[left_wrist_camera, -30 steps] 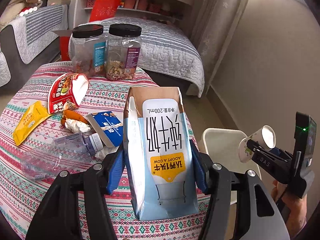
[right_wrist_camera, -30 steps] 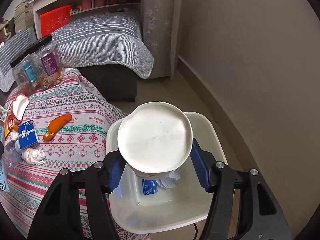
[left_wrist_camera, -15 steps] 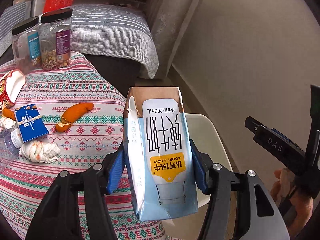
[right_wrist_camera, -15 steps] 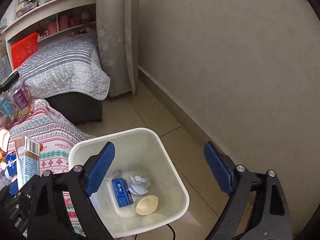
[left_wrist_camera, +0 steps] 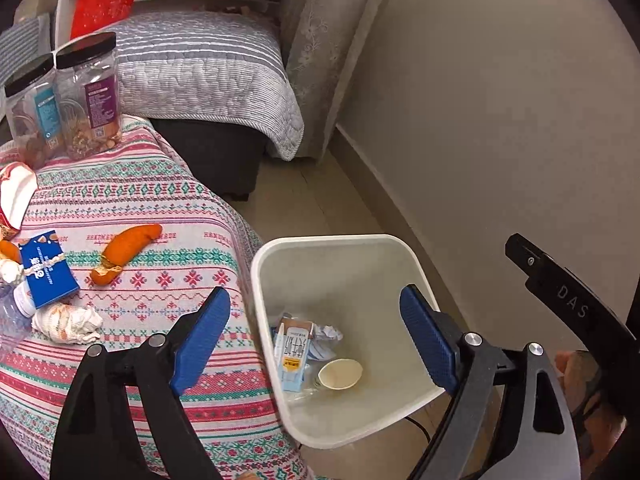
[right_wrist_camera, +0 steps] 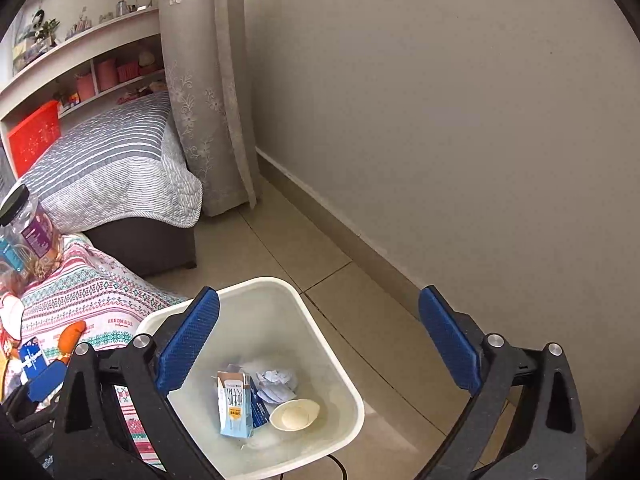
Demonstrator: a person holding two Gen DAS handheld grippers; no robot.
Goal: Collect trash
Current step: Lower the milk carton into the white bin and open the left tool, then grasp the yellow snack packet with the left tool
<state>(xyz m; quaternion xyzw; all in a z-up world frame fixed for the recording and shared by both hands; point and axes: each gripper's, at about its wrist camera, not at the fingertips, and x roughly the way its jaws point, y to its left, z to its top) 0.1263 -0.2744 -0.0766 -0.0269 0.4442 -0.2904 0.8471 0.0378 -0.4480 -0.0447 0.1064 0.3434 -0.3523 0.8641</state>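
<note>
Both released and empty, left hand-held gripper and right hand-held gripper hang over the bin, milk carton and paper cup below inside; best swing left toward the counter, orange peel ahead-left.

Soft, even daylight; sharp focus; heavy fisheye bending, dark vignetted corners.

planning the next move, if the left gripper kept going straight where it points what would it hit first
Probably the white bin: the open left gripper aims into its mouth, so it would likely meet the milk carton or paper cup inside.
</note>
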